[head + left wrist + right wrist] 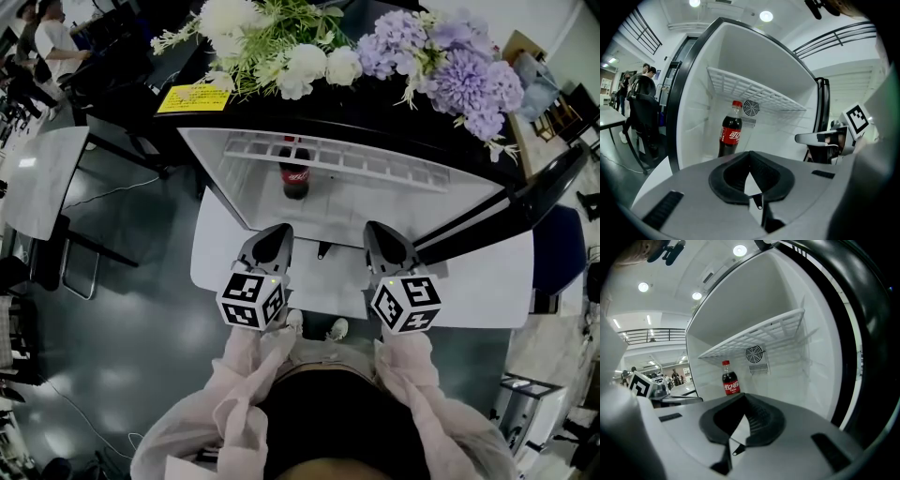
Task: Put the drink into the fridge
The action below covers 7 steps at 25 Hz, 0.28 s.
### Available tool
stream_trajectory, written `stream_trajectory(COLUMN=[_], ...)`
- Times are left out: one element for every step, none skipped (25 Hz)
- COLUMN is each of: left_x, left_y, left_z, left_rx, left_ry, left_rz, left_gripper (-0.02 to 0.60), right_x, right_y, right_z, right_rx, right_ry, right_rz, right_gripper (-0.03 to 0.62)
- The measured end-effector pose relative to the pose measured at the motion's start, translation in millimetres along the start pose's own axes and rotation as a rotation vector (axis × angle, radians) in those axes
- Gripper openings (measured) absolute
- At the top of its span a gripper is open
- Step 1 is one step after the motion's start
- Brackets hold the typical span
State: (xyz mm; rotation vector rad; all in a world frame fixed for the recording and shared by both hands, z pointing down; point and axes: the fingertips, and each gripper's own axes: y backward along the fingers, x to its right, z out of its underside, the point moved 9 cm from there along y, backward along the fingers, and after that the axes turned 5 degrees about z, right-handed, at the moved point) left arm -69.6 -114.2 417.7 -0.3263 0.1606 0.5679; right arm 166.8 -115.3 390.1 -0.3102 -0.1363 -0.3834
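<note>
A cola bottle with a red cap and label stands upright inside the open white fridge, toward the left of its floor, under a wire shelf. My left gripper and right gripper hover side by side just outside the fridge opening, both shut and empty. In the left gripper view the bottle stands ahead past the closed tips of that gripper, and the right gripper shows at the side. The right gripper view has the bottle ahead, left of a fan grille.
The black fridge door stands open to the right. White and purple flowers and a yellow note lie on the fridge top. A white board sits below the opening. A grey table and people are at left.
</note>
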Motion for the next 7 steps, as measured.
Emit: stream_trajectory(left_x=[-0.1, -0.2, -0.4, -0.8, -1.2, -1.5, -1.8], left_y=[0.0, 0.0, 0.1, 0.3, 0.5, 0.7, 0.8], left_z=[0.1, 0.2, 0.4, 0.6, 0.9, 1.2, 1.5], left_rx=[-0.001, -0.001, -0.002, -0.003, -0.004, -0.004, -0.005], left_ry=[0.000, 0.000, 0.000, 0.001, 0.002, 0.003, 0.004], left_rz=[0.001, 0.002, 0.003, 0.003, 0.004, 0.004, 0.005], left_gripper=[0.009, 0.009, 0.009, 0.009, 0.009, 0.009, 0.009], right_x=[-0.1, -0.3, -0.7, -1.1, -1.6, -2.0, -2.4], right_y=[0.1, 0.2, 0.2, 0.3, 0.3, 0.4, 0.4], right_z=[0.1, 0.1, 0.2, 0.3, 0.4, 0.5, 0.6], right_rx=[0.000, 0.000, 0.001, 0.000, 0.000, 0.000, 0.000], right_ry=[-0.001, -0.001, -0.001, -0.001, 0.000, 0.001, 0.002], right_rz=[0.000, 0.000, 0.001, 0.001, 0.002, 0.003, 0.004], right_gripper=[0.009, 0.008, 0.008, 0.008, 0.008, 0.008, 0.008])
